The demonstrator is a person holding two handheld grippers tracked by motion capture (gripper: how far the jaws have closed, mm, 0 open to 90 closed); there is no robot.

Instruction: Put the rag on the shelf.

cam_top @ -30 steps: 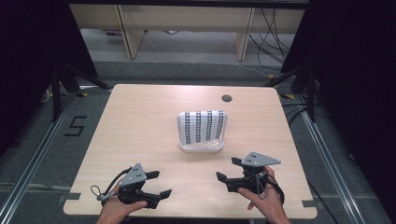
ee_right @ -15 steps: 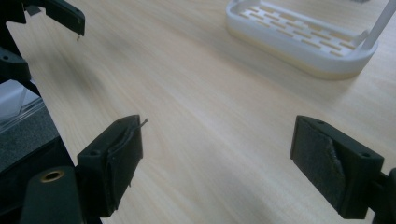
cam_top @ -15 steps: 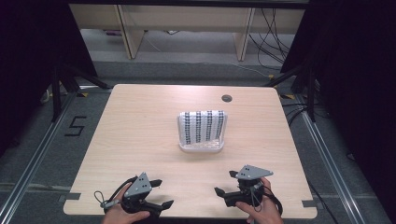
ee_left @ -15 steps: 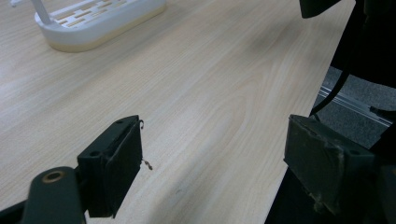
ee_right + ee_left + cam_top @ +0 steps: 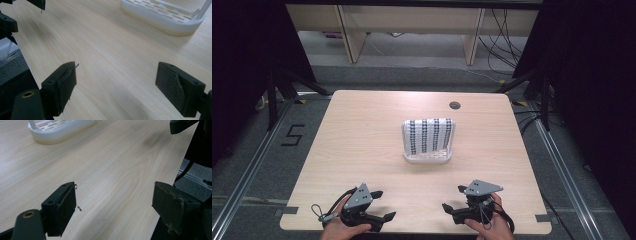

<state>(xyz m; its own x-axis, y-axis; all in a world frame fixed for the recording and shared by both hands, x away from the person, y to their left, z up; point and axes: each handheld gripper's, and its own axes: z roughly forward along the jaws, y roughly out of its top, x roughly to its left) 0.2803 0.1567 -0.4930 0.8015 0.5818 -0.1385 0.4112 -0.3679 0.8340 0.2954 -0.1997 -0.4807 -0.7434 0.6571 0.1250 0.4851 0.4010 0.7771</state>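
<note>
both claws sit low at the near edge of the table [image 5: 362, 130], well apart from each other. left claw [image 5: 382, 207] is spread wide with nothing in it, same for the right claw [image 5: 452, 202]. the white rack [image 5: 428, 142] stands mid-table, well ahead of both, with a striped cloth draped over it.

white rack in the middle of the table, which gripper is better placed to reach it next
Right, probably, by a small margin. The right gripper sits almost straight below the white rack, jaws open and empty. The left gripper is also open but lies further off to the side.
</note>
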